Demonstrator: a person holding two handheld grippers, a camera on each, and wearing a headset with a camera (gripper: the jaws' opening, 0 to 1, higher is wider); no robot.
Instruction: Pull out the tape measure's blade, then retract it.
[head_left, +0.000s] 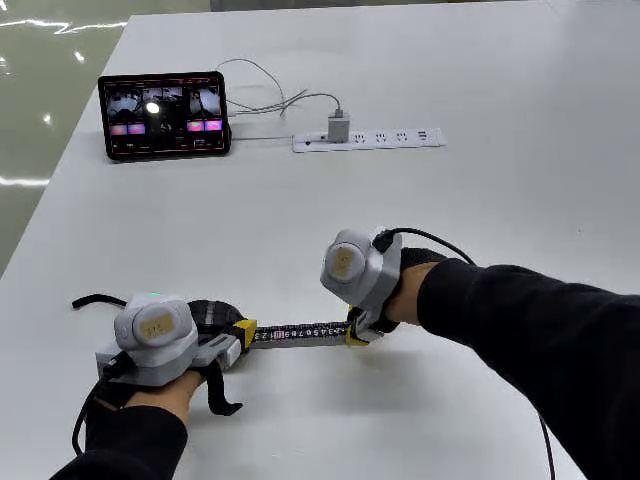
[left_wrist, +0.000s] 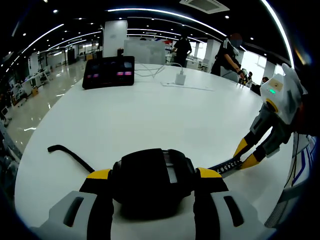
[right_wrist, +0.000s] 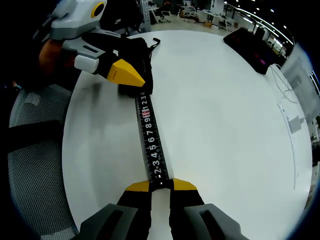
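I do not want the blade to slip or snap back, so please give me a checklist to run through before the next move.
1. Left gripper shut on case: ok.
2. Right gripper jaws shut on blade tip: ok.
3. Blade straight between the grippers, no kink: ok.
4. Strap lies away from blade: ok.
5. Blade lock on or off: cannot tell.
6. Blade length left inside case: cannot tell.
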